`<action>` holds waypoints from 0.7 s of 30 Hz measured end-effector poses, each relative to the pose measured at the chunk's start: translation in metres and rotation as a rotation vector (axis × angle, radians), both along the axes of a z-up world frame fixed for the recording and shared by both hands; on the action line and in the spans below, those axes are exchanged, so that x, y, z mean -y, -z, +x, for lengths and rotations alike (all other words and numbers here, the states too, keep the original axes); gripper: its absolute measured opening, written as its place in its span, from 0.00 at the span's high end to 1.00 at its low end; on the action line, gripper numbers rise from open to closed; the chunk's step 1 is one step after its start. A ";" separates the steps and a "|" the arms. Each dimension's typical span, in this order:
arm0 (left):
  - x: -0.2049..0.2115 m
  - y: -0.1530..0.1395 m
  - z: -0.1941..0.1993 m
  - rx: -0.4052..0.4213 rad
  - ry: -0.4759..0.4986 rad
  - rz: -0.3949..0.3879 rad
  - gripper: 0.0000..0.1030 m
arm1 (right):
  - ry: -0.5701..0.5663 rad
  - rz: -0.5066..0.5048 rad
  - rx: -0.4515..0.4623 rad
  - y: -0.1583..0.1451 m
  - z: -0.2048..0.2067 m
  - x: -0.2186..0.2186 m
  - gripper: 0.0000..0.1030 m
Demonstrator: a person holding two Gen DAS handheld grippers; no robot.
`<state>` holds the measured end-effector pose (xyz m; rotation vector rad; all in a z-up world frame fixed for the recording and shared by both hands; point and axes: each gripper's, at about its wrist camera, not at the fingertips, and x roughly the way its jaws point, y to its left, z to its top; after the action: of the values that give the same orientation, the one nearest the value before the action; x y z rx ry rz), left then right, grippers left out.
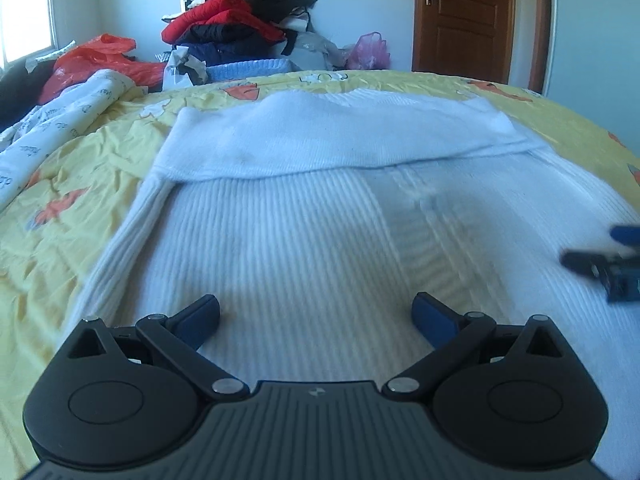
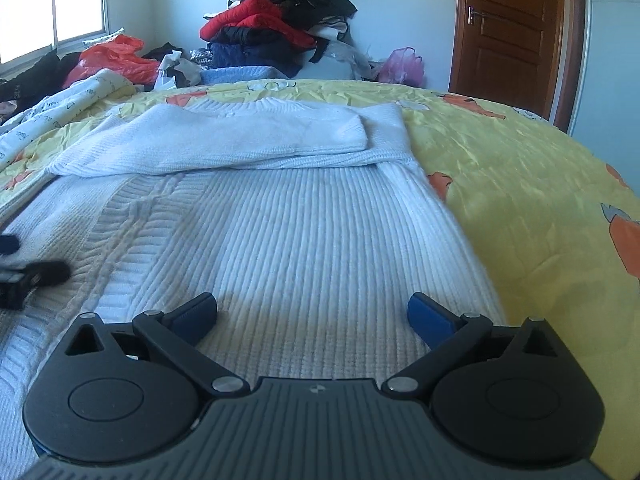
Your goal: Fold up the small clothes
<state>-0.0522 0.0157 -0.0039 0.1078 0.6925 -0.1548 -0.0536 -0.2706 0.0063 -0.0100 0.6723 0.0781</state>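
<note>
A white ribbed knit sweater (image 1: 304,216) lies flat on the yellow bedspread (image 1: 80,184), its sleeves folded across the far part. It also shows in the right wrist view (image 2: 296,216). My left gripper (image 1: 316,316) is open and empty, low over the sweater's near left part. My right gripper (image 2: 312,314) is open and empty, low over the near right part. The right gripper shows blurred at the right edge of the left wrist view (image 1: 608,264). The left gripper shows blurred at the left edge of the right wrist view (image 2: 28,272).
A pile of red, black and blue clothes (image 1: 240,24) stands at the far side by the wall. An orange plastic bag (image 1: 100,60) and a patterned white quilt (image 1: 60,120) lie far left. A pink bag (image 1: 368,52) and a brown door (image 1: 468,12) are far right.
</note>
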 end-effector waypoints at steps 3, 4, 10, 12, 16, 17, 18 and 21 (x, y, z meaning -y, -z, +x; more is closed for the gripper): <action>-0.005 0.001 -0.009 0.008 -0.012 -0.027 0.00 | -0.001 0.002 -0.003 0.000 0.000 0.000 0.02; -0.005 0.002 -0.010 0.011 -0.016 -0.029 0.00 | -0.001 0.000 -0.002 0.000 0.000 -0.001 0.02; -0.004 0.002 0.000 0.001 -0.020 -0.029 0.00 | 0.010 -0.011 0.001 0.001 -0.002 -0.004 0.02; -0.006 0.002 0.000 0.002 -0.017 -0.034 0.00 | 0.020 -0.014 -0.005 0.001 -0.006 -0.005 0.02; -0.007 0.003 -0.001 0.003 -0.017 -0.036 0.00 | 0.027 -0.013 0.004 0.001 -0.022 -0.005 0.02; -0.007 0.003 -0.001 0.002 -0.017 -0.036 0.00 | 0.028 -0.008 0.006 0.001 -0.023 -0.004 0.02; -0.007 0.003 -0.001 0.002 -0.017 -0.036 0.00 | 0.028 -0.005 0.006 0.002 -0.022 -0.004 0.02; -0.007 0.003 -0.001 0.003 -0.017 -0.036 0.00 | 0.021 -0.006 0.001 0.002 -0.020 -0.004 0.02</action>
<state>-0.0533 0.0231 -0.0067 0.0675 0.6872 -0.1511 -0.0733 -0.2665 0.0046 -0.0086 0.6720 0.0553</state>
